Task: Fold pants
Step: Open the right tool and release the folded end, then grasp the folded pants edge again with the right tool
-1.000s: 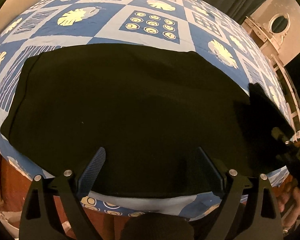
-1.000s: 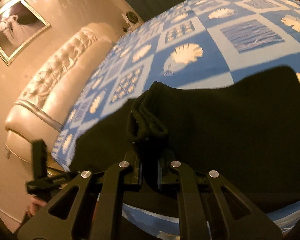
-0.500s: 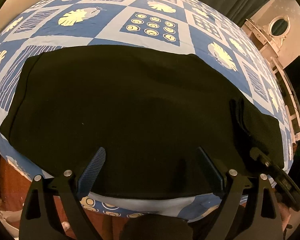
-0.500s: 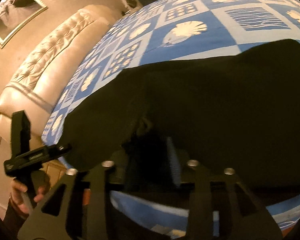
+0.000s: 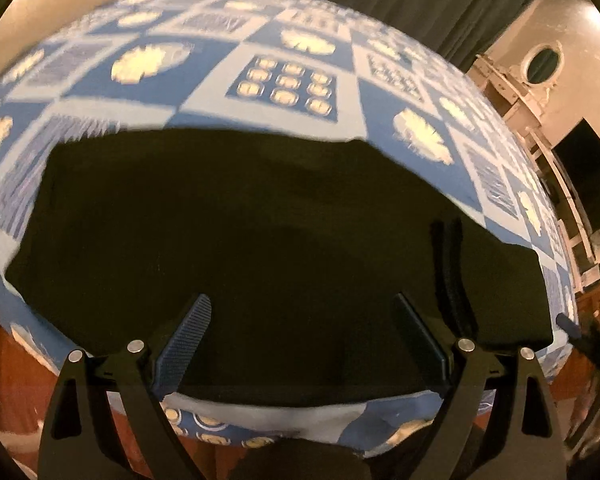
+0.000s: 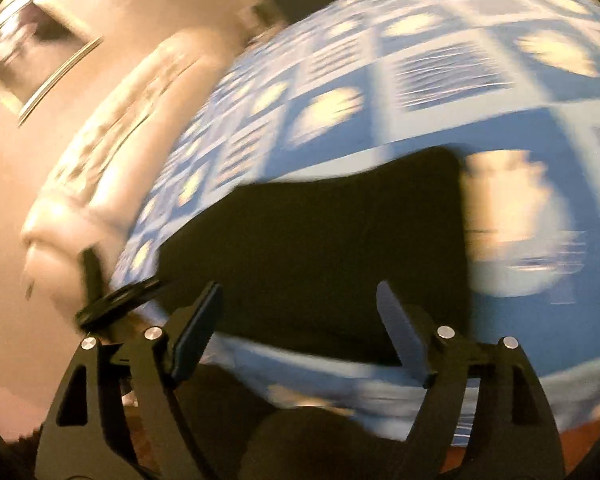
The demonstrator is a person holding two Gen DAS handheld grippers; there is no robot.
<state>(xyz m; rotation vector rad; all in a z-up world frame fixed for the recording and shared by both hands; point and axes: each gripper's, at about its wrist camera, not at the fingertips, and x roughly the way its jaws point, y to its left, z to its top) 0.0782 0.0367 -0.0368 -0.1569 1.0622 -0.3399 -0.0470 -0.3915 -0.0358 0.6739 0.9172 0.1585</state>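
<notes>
We're looking down at the black pants point(image 5: 260, 232), spread flat on the blue-and-white patterned bedspread point(image 5: 284, 84) and reaching close to its near edge. Our left gripper point(image 5: 302, 336) hangs over that near edge with its fingers point(image 5: 186, 340) spread wide — nothing between them but dark cloth below. Off to the right, a ribbed band point(image 5: 448, 272) runs across the pants, which lie in a doubled layer there.

From the right wrist the picture is smeared with motion blur. Our right gripper point(image 6: 300, 332) also stands wide apart and grips nothing — the pants point(image 6: 320, 248) lie just ahead of it. A pale tufted headboard point(image 6: 112, 132) shows at left, with a framed picture point(image 6: 32, 52) on the wall above.
</notes>
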